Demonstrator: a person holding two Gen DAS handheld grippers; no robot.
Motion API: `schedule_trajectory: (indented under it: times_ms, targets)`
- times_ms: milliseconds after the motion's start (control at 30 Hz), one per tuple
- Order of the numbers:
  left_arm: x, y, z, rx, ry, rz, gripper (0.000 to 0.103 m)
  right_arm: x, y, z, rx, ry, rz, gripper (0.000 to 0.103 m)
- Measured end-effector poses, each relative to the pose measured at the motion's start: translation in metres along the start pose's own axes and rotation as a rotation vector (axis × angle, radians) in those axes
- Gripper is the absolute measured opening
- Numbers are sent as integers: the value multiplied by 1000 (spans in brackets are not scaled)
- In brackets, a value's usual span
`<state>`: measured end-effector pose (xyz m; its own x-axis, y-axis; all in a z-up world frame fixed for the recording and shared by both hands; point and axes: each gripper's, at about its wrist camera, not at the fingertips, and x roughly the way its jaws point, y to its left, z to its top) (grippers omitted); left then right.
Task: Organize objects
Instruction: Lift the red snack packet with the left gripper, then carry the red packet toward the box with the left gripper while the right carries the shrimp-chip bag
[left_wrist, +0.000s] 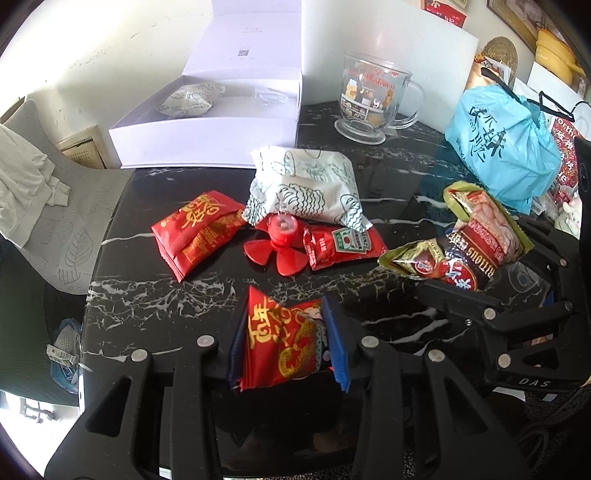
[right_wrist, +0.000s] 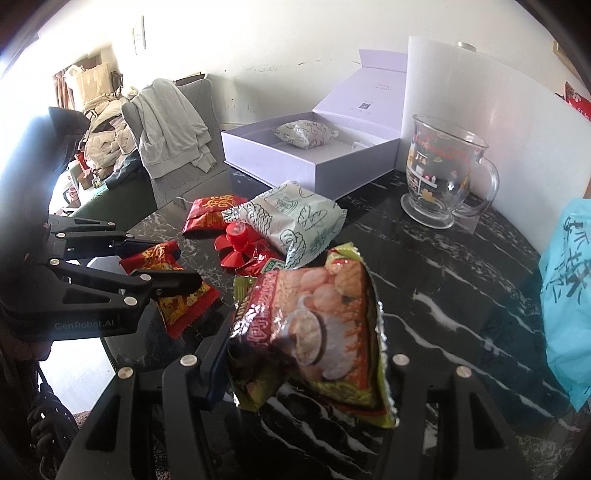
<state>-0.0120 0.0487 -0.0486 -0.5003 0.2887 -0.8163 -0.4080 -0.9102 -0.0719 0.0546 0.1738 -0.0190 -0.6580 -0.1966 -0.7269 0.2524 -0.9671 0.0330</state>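
While both grippers hold a packet, the white box (left_wrist: 207, 142) waits open at the far left.

The left gripper (left_wrist: 288, 343) is clenched on a red packet (left_wrist: 284, 339), and the right gripper (right_wrist: 303, 354) grasps a green snack bag (right_wrist: 314, 332), both lifted a little above the black table (left_wrist: 388, 177). I judge they are held up to be carried to the box, where one white pouch (left_wrist: 188, 98) already lies. Another pouch (left_wrist: 303, 184), a red packet, a ketchup sachet (left_wrist: 340, 245) and a red fan (left_wrist: 275, 245) lie together mid-table.
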Motion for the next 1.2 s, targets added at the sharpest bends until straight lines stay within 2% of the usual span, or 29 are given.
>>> schedule_trajectory:
  times_ms: [100, 133, 167, 333, 467, 567, 633, 767, 1000, 1200]
  targets:
    - [-4, 0, 1, 2, -10, -2, 35, -2, 0, 0, 2, -3, 6, 58]
    - [-5, 0, 1, 2, -14, -2, 29, -2, -1, 1, 2, -4, 7, 58]
    - [-7, 0, 2, 1, -14, -4, 28, -3, -1, 1, 3, -4, 8, 58]
    - [-4, 2, 5, -4, -6, 1, 28, -2, -2, 1, 2, -1, 10, 58]
    - [2, 5, 2, -23, -8, -25, 28, 2, 0, -1, 3, 12, 14, 58]
    - [11, 8, 0, -46, 25, -20, 40, 5, -1, -4, 7, 27, 14, 58]
    - [18, 9, -3, -59, 67, -14, 52, 7, 0, -5, 7, 35, 12, 59]
    - [15, 7, -7, -42, 72, -6, 62, 10, 1, -8, 3, 48, 18, 59]
    - [6, -1, -19, -2, 75, -22, 69, 13, 2, -11, 3, 58, 41, 59]
    - [8, -2, -22, -22, 74, -8, 71, 14, 3, -16, -9, 68, 38, 59]
